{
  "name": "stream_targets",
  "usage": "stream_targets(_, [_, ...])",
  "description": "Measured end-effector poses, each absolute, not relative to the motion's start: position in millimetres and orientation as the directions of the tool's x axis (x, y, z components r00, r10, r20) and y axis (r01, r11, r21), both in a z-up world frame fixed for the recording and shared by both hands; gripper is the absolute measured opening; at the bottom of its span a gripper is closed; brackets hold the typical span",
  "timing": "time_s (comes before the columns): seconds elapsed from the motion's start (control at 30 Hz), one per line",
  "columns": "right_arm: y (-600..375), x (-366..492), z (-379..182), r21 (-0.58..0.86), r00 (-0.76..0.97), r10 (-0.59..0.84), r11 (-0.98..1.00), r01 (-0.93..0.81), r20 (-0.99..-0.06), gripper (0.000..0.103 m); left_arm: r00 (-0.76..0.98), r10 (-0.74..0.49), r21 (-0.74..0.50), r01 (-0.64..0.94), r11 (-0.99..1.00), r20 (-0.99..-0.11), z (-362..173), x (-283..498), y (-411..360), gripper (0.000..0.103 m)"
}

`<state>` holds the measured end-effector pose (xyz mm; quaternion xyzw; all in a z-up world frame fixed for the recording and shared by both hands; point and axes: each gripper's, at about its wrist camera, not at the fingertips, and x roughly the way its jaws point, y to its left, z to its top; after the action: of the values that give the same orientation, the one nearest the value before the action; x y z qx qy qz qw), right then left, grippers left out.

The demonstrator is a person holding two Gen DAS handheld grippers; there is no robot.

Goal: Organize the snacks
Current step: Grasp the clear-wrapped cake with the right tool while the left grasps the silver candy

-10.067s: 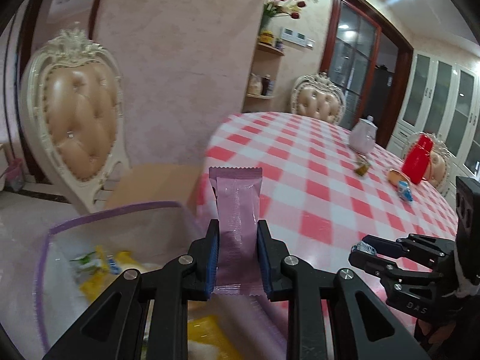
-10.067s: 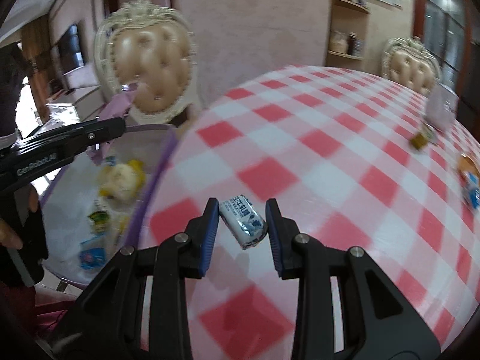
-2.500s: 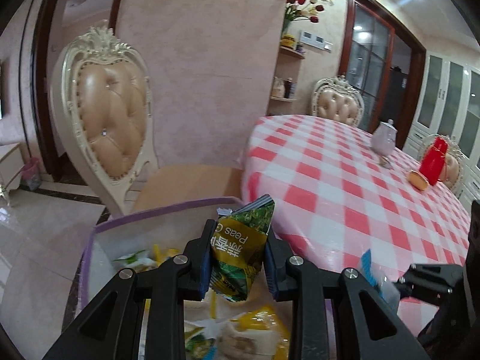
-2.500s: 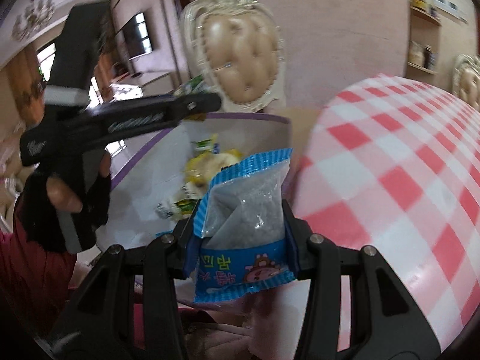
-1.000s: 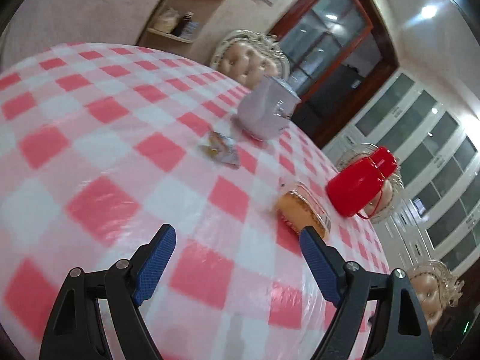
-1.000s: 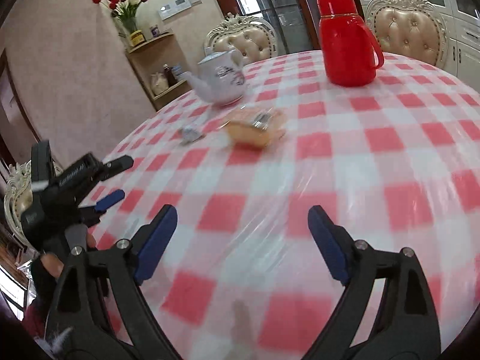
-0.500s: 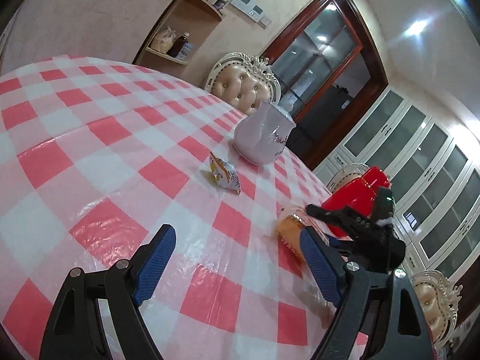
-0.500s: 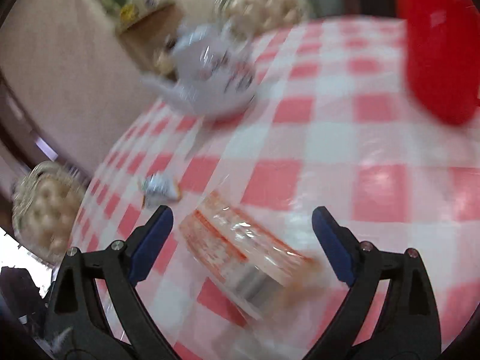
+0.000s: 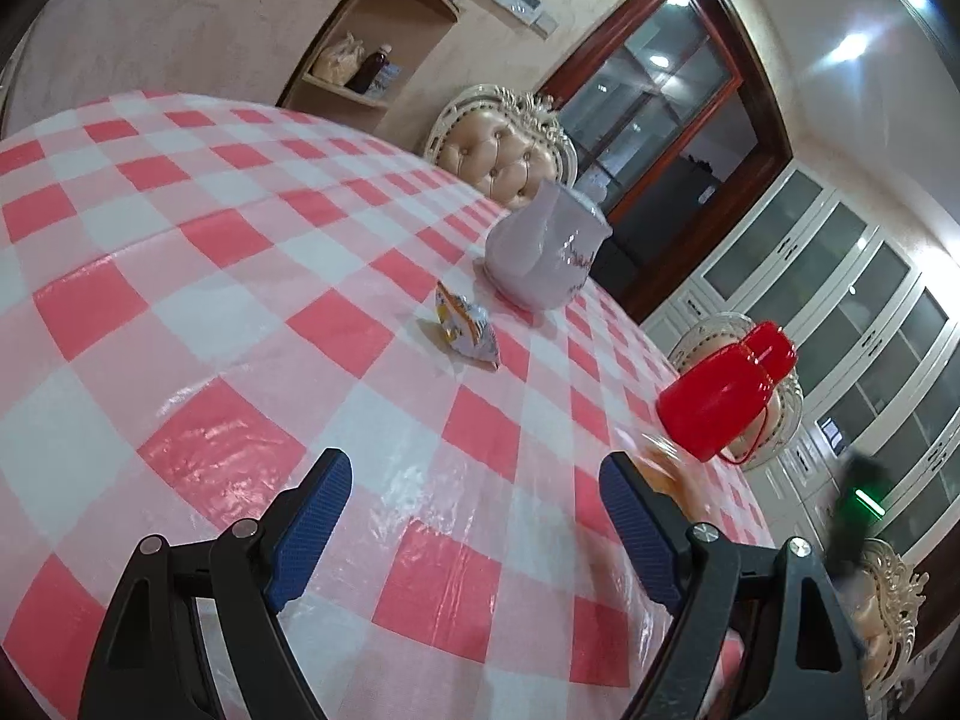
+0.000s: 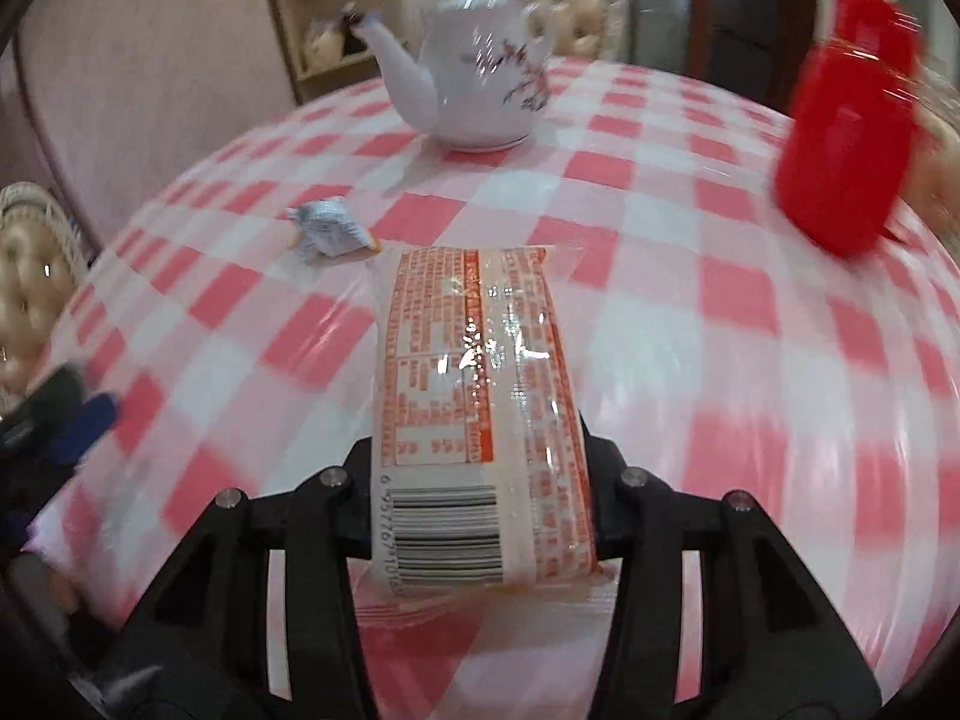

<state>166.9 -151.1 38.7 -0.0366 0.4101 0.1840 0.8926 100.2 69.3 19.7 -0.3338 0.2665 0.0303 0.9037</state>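
Right wrist view: the right hand-held gripper is closing on an orange-printed packet, one pad at each long side near the barcode end. The packet's long axis runs straight out along the fingers, toward the teapot; blur makes it hard to say whether it has left the desk. Just beyond its far end, to the left, lies a small silver pouch. The left hand-held gripper hangs wide apart and empty over the checked cloth. The pouch lies well ahead of it, short of the teapot, so the free left hand looks better placed for it. The red flask stands far right.
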Motion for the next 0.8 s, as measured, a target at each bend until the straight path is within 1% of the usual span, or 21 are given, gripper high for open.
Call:
stream_targets(0.1, [-165.4, 115.6, 50.1, 0.177, 0.629, 0.326, 0.941, -0.29, -0.706, 0.05, 0.84, -0.13, -0.567, -0.234, 0.79, -0.527, 16.6, 105.9, 61.8, 0.086])
stream_targets(0.23, [-175.1, 65.4, 49.9, 0.244, 0.651, 0.335, 0.942, -0.23, -0.681, 0.051, 0.839, -0.114, -0.524, -0.22, 0.823, -0.532, 20.8, 123.8, 56.1, 0.086])
stream_targets(0.33, [-178.8, 44.9, 38.8, 0.318, 0.636, 0.358, 0.931, -0.181, -0.683, 0.051, 0.812, -0.084, -0.489, -0.261, 0.832, -0.577, 20.7, 159.4, 61.5, 0.087])
stream_targets(0.4, [-175.2, 40.2, 36.9, 0.317, 0.623, 0.356, 0.932, -0.178, -0.697, 0.051, 0.783, -0.072, -0.476, -0.3, 0.827, -0.618, 15.3, 191.8, 69.5, 0.087])
stream_targets(0.47, [-167.7, 39.7, 41.2, 0.271, 0.639, 0.337, 0.941, -0.202, -0.692, 0.051, 0.745, -0.062, -0.454, -0.336, 0.825, -0.664, 9.3, 227.1, 76.9, 0.087])
stream_targets(0.53, [-164.9, 37.6, 44.8, 0.248, 0.651, 0.325, 0.945, -0.211, -0.686, 0.051, 0.722, -0.052, -0.43, -0.35, 0.832, -0.69, 6.1, 253.9, 79.4, 0.087])
stream_targets(0.67, [-170.9, 38.0, 44.4, 0.285, 0.644, 0.345, 0.937, -0.2, -0.683, 0.051, 0.681, 0.017, -0.309, -0.354, 0.883, -0.732, 3.1, 292.2, 70.7, 0.087])
stream_targets(0.73, [-172.1, 39.3, 42.9, 0.293, 0.641, 0.345, 0.937, -0.191, -0.686, 0.051, 0.674, 0.024, -0.285, -0.344, 0.895, -0.738, 2.8, 301.6, 68.2, 0.086])
stream_targets(0.8, [-170.8, 38.9, 42.5, 0.29, 0.639, 0.342, 0.938, -0.19, -0.689, 0.051, 0.661, 0.043, -0.228, -0.318, 0.92, -0.749, 2.8, 304.4, 62.1, 0.063])
